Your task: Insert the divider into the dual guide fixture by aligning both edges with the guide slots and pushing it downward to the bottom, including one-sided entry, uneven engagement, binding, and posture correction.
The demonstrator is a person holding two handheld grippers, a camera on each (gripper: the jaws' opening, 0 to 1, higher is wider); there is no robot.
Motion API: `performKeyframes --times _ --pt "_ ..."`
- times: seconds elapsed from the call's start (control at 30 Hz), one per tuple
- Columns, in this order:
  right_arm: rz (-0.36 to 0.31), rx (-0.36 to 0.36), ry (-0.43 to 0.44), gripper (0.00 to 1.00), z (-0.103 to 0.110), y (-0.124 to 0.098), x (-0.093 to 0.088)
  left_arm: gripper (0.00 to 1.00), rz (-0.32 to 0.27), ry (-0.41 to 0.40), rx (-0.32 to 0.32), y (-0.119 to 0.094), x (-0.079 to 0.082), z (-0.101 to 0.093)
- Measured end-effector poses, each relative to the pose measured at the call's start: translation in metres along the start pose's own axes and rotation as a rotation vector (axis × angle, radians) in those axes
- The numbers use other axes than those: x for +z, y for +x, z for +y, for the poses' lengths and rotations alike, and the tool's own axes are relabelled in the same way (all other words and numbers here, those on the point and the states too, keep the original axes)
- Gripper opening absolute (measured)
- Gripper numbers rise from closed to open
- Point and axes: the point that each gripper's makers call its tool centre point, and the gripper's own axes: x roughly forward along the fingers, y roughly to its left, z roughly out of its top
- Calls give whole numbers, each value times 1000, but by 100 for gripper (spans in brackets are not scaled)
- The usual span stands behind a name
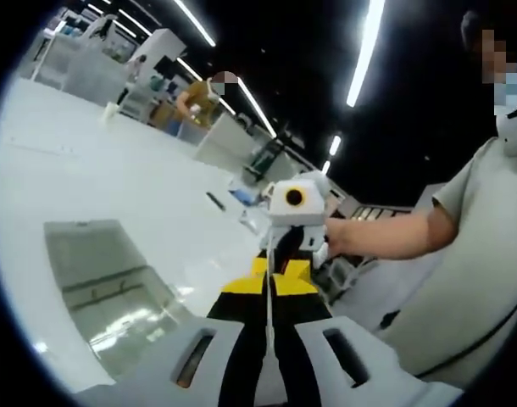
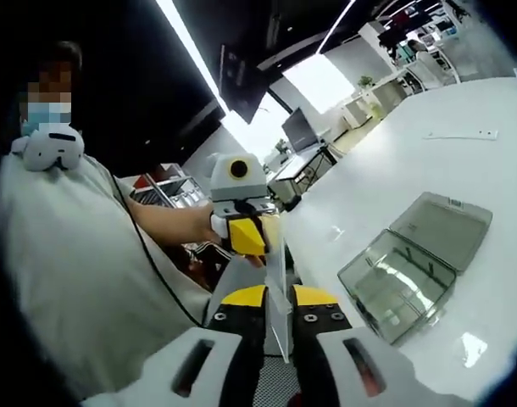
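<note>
Holding a thin clear plastic divider sheet (image 2: 278, 288) between them, both claws are up in the air above the big white desk (image 1: 97, 170). In the right gripper view, the right claw (image 2: 278, 315) has black jaws with yellow tips, and they are pressed together on the near edge of the sheet, which stands on its edge. The left claw (image 2: 252, 242) comes in from the far side and pinches the other end of the same sheet with its yellow tip. A person's hand (image 2: 186, 225) holds that claw. In the left gripper view, the left claw (image 1: 271, 284) has its black and yellow jaws nearly shut on the sheet (image 1: 269, 297), which looks like a thin pale line running up the middle. The right claw (image 1: 291, 246) meets it from the far end, with a bare hand (image 1: 339, 237) behind it. A clear plastic box with a flat open lid (image 2: 415, 263) lies on the desk, well apart from the sheet. In the left gripper view the same clear box (image 1: 114, 288) lies low and to the left of the jaws. I cannot tell where the slots inside it are. The person wears a pale grey shirt (image 2: 72, 280). Long bright ceiling lights (image 1: 364, 51) run overhead.
</note>
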Motion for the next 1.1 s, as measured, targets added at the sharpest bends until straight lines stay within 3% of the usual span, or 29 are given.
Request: performKeyframes --times 0.3,1.1 --pt "-6 19 6 1 5 0 0 0 -7 -12 0 -1 0 1" --pt "-50 -29 65 0 2 -1 4 0 -30 -24 21 0 4 6"
